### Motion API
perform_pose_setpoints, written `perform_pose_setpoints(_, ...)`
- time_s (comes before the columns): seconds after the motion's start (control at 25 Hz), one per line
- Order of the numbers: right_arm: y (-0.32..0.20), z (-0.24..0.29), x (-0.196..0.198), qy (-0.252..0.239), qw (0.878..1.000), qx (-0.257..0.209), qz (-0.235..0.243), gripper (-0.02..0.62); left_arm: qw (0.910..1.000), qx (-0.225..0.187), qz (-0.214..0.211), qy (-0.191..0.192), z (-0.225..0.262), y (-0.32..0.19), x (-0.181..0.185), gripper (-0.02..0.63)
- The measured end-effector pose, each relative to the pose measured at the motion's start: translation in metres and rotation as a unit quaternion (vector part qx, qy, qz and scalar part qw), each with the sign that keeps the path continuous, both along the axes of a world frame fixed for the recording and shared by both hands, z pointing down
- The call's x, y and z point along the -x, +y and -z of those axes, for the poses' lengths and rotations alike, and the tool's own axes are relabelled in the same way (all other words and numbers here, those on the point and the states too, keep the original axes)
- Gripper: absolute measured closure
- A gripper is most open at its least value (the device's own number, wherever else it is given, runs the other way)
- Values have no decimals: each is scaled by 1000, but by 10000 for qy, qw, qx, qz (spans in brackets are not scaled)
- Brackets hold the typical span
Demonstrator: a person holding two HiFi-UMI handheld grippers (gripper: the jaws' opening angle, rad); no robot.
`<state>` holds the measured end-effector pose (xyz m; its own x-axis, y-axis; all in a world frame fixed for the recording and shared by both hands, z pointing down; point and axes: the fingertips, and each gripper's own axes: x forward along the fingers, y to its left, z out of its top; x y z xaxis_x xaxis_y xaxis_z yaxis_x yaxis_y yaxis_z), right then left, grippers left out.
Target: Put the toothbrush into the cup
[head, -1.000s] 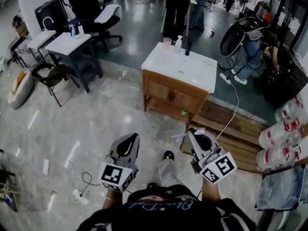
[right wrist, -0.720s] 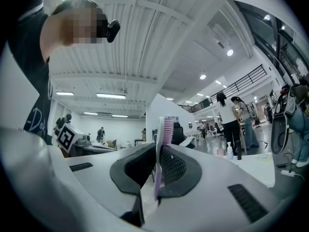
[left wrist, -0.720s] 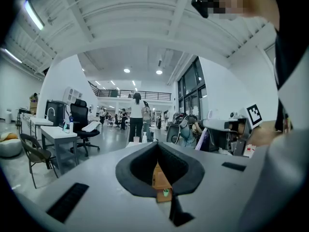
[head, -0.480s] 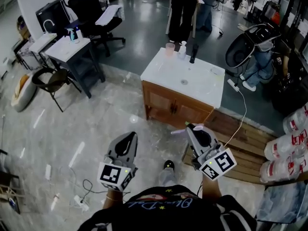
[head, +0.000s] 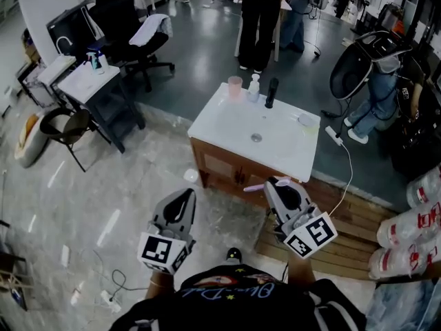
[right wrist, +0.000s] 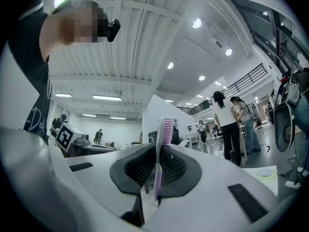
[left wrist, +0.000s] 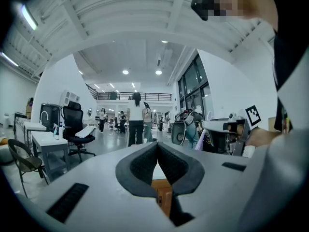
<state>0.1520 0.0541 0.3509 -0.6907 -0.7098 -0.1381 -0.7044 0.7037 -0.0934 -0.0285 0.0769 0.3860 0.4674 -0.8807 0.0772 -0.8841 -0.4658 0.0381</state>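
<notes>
A pink cup (head: 235,87) stands at the far left corner of the white sink top (head: 227,126). My right gripper (head: 275,183) is shut on a pink toothbrush (head: 258,186), whose head sticks out to the left; in the right gripper view the toothbrush (right wrist: 162,153) stands upright between the pads, bristles at the top. My left gripper (head: 185,195) is shut with nothing in it; its closed pads (left wrist: 145,161) show in the left gripper view. Both grippers hang in the air in front of the sink cabinet, well short of the cup.
A soap bottle (head: 254,87) and a black faucet (head: 271,92) stand beside the cup. People stand behind the sink (head: 262,19). A grey desk (head: 86,83) and black chairs (head: 127,19) are at left. Wooden pallet (head: 351,233) and bottle packs (head: 410,219) lie at right. Cables and a power strip (head: 107,298) lie on the floor.
The view has moved closer to the sink cabinet, which now sits lower and nearer. Both grippers keep their pose, the right one still holding the toothbrush.
</notes>
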Motion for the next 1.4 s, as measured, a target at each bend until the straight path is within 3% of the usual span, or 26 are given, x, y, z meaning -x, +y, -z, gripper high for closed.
perform_pose_setpoints(0.44,-56,-4,-20,-85,9999,50,43,577,9997,96,145,-143,-3,-52,-11,611)
perform_pose_setpoints(0.64,-79,-6,-29,-67,9999,16,-98,577,9995,176,20,-264,-5,-83,-18,611)
perform_pose_setpoints(0.88,-121,-8,-36,-55,9991,7,-415,577,9995,-42,-278,-137,-6,-145,-23,611)
perform_pose_setpoints(1.4,-260,-7,22,47,9958,75,-912,577,9969,-76,-785,-38,-11,-306,32,611)
